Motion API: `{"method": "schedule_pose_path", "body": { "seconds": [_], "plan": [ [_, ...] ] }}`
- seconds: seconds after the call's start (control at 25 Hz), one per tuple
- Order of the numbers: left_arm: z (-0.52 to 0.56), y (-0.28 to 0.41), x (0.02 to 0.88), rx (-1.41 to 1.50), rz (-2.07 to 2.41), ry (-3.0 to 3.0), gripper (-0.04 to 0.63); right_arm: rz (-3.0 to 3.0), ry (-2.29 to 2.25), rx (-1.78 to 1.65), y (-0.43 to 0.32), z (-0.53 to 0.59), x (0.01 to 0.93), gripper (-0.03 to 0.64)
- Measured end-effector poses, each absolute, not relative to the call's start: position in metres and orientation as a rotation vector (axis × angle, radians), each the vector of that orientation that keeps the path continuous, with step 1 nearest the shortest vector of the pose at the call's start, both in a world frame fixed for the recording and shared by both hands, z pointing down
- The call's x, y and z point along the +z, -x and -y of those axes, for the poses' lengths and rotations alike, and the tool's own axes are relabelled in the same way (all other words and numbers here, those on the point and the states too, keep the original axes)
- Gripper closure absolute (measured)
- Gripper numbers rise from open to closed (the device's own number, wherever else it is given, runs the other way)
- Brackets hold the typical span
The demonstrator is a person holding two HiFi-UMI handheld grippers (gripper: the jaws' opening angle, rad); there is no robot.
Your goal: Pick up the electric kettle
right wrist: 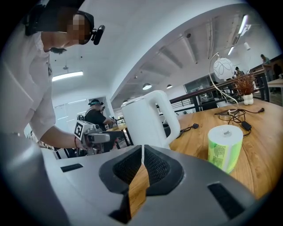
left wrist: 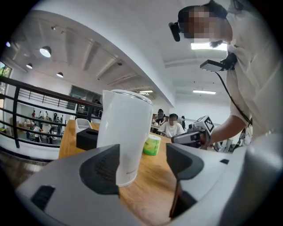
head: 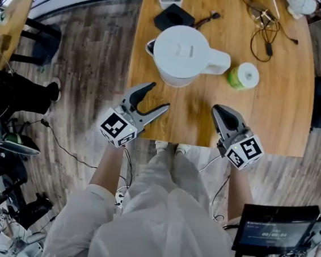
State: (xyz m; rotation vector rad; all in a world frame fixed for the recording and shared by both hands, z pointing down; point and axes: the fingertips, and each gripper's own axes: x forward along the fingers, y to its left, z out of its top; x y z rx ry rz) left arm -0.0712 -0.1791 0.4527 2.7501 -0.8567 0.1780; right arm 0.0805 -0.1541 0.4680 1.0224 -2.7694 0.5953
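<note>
This looks like the approach: the white plastic electric kettle (head: 182, 54) stands upright near the front edge of the light wooden counter (head: 276, 109), untouched, its handle (head: 217, 62) pointing right. The left gripper (head: 157, 96) has its jaws partly apart with nothing between them, and the right gripper (head: 219, 109) is closed tight and empty. The right would probably need to open before taking the handle.
</note>
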Motion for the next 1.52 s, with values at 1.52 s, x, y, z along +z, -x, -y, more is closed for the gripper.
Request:
{"method": "schedule_pose_path", "body": {
  "seconds": [1.52],
  "plan": [
    [0.277, 0.037, 0.497, 0.216, 0.551, -3.045, 0.012, 2.846, -1.051, 0.365, -0.094, 0.213, 0.484, 0.523]
  ]
}}
